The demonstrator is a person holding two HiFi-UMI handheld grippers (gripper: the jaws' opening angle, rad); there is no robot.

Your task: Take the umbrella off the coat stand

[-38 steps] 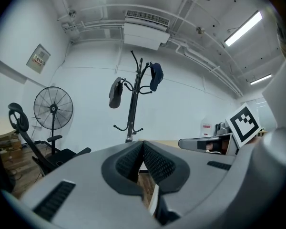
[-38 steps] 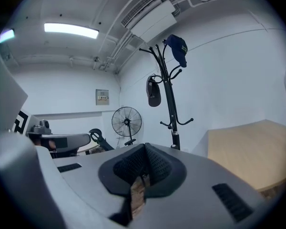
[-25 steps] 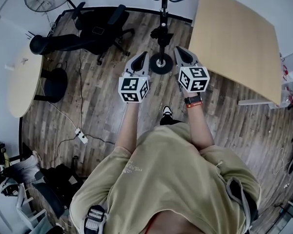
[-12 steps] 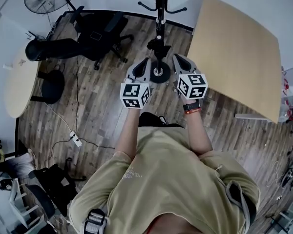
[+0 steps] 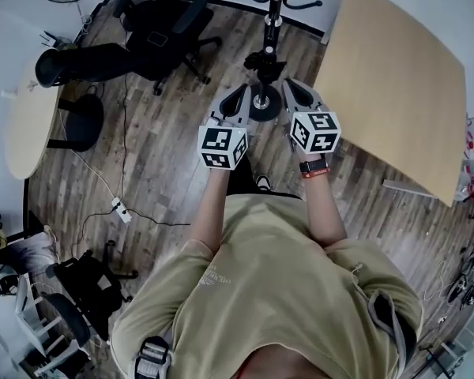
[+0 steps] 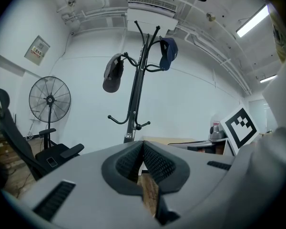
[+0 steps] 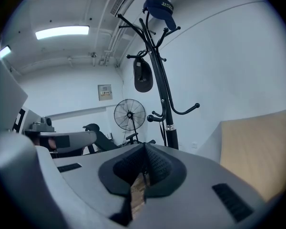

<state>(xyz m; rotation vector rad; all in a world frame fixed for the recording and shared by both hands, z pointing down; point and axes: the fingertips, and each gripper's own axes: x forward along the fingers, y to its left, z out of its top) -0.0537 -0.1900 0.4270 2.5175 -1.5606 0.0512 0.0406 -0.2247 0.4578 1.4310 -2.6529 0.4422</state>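
The black coat stand [image 5: 273, 22] rises from a round base [image 5: 262, 105] on the wood floor straight ahead of me. A grey cap [image 6: 113, 74] and a blue cap [image 6: 168, 53] hang on its upper hooks. I cannot make out an umbrella in any view; a dark fitting [image 5: 265, 58] sits low on the pole. My left gripper [image 5: 238, 95] and right gripper [image 5: 291, 85] are held side by side, pointing at the stand from either side of its pole. Both are shut with nothing between the pads, as the left gripper view [image 6: 143, 144] and right gripper view [image 7: 144, 147] show.
A large wooden tabletop [image 5: 395, 77] stands close on the stand's right. Black office chairs [image 5: 158, 34] and a floor fan [image 6: 48, 100] are to its left, with a round pale table [image 5: 28, 121] further left. A power strip and cable [image 5: 120, 210] lie on the floor.
The person has stepped closer to the stand, and both grippers have moved forward and down together. Their tips now flank the stand's base in the head view. Both jaws stayed shut.
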